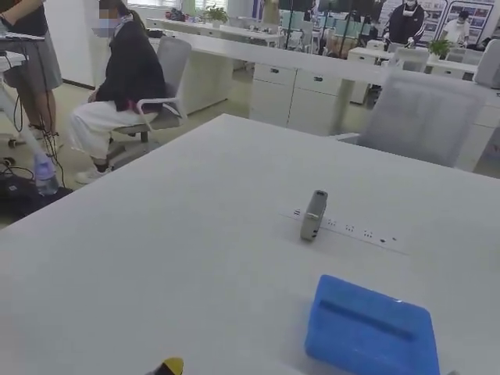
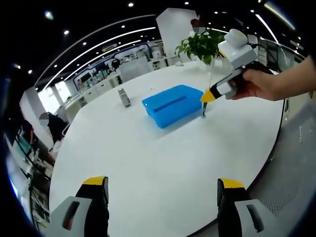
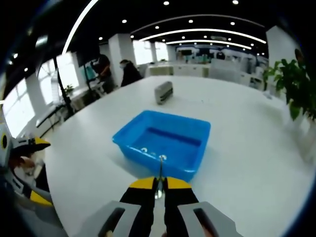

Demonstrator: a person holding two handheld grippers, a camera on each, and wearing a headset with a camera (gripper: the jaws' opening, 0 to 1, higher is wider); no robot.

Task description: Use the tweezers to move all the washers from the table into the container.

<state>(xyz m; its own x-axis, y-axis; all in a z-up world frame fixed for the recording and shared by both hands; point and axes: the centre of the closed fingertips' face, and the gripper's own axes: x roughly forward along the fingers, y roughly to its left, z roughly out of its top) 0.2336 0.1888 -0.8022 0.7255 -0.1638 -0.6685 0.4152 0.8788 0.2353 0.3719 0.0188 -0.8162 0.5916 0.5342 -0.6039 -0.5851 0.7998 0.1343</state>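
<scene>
left gripper (image 2: 162, 200): jaws spread wide, nothing between them, held above the near edge of the white table (image 2: 148, 163) and facing the container (image 2: 170, 104). right gripper (image 3: 160, 184): jaws pressed together on the tweezers (image 3: 160, 170), which project straight ahead from between the yellow tips. the tweezer point lies at the near rim of the container; whether it touches the rim or a washer cannot be told. in the left gripper view the right gripper is seen from the side, gripped by a hand (image 2: 256, 85), with the tweezers angled down just beside a corner of the container. container: blue, rectangular, open at the top, standing flat on the table. washers (image 3: 144, 150): two small bright rings lie on the container floor near its front wall – one to the left, one close to the tweezer point. the table surface around the container shows no further detail at this resolution. a grey block (image 3: 163, 92) stands on the table beyond the container, well apart from it. a potted plant (image 3: 291, 84) sits at the right of the right gripper view. in the head view a person (image 1: 125, 78) sits on a chair beyond the far left corner of the table – facing away.
</scene>
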